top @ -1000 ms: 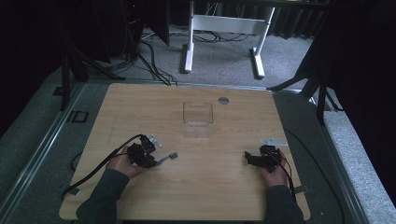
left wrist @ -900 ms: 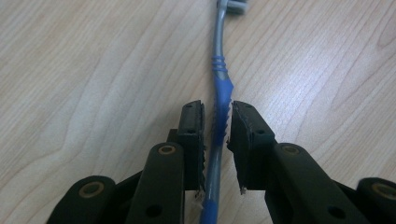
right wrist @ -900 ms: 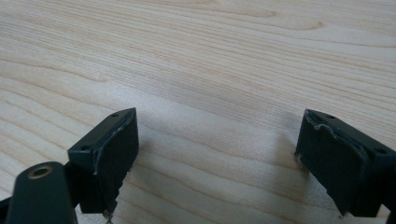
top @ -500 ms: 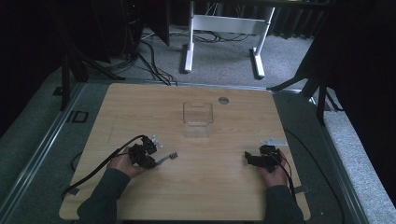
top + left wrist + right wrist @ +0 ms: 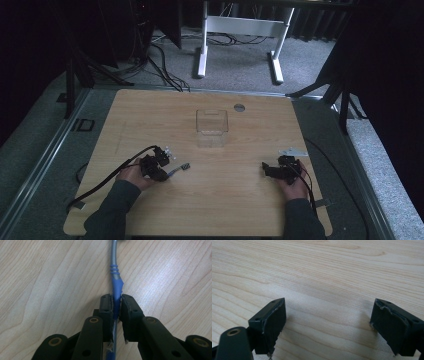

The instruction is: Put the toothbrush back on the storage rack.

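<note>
Left tongs (image 5: 115,305) are clamped on a toothbrush (image 5: 116,285) w/ a blue-and-grey handle; jaws have just been closing and the pads now press the blue part from both sides. The handle runs straight out ahead of the jaws, grey part w/ three blue rings just past the grip, lying low over the wood.

From the high view the left tongs (image 5: 167,167) sit toward the front-left of the surface (image 5: 240,210), well in from the left edge, cable trailing off toward the front-left corner. The toothbrush (image 5: 179,169) pokes out to the right of them, its head end pointing toward the middle of the surface.

Right tongs (image 5: 328,322) stand wide, nothing btwn the jaws, just bare wood grain under them. In the high view the right tongs (image 5: 266,170) are near the front-right, in from the right edge, aimed left toward the other hand, well apart from it.

A clear plastic box (image 5: 212,125) stands upright in the middle, nearer the back edge, apart from both tongs. A small round grey cap (image 5: 239,107) sits flush in the surface near the back edge, just right of the box.
</note>
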